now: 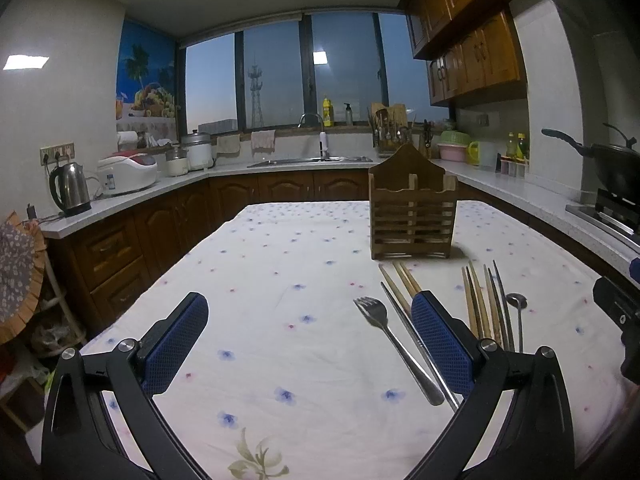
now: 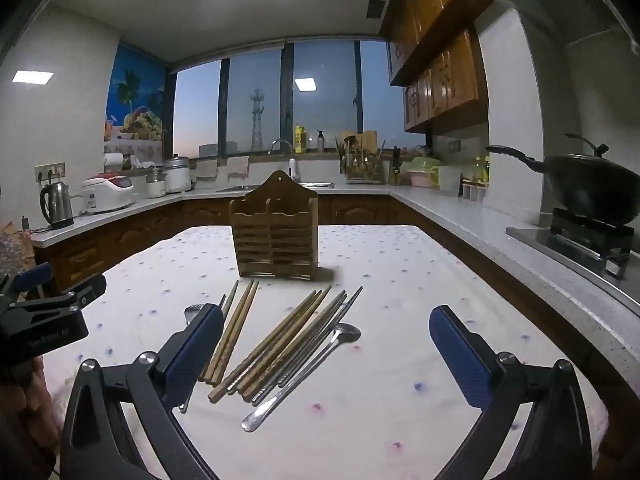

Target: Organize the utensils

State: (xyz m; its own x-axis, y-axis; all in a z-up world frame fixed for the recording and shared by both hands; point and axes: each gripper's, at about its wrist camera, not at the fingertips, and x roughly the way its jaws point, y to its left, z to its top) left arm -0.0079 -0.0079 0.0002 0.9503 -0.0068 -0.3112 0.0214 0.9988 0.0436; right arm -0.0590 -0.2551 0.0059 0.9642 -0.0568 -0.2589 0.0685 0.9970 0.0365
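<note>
My left gripper [image 1: 308, 318] & right gripper [image 2: 326, 330] both agape, empty (above floral tablecloth [image 1: 280, 248]). Bamboo chopsticks [image 2: 276, 344], steel spoon [image 2: 308, 368], steel fork [image 1: 384, 332] lie before slatted wooden holder [image 2: 275, 236].

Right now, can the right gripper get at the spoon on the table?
Probably yes. The spoon lies on the cloth, just ahead of the open right gripper, beside the chopsticks. Nothing lies on top of it, though the chopsticks sit close alongside.
</note>
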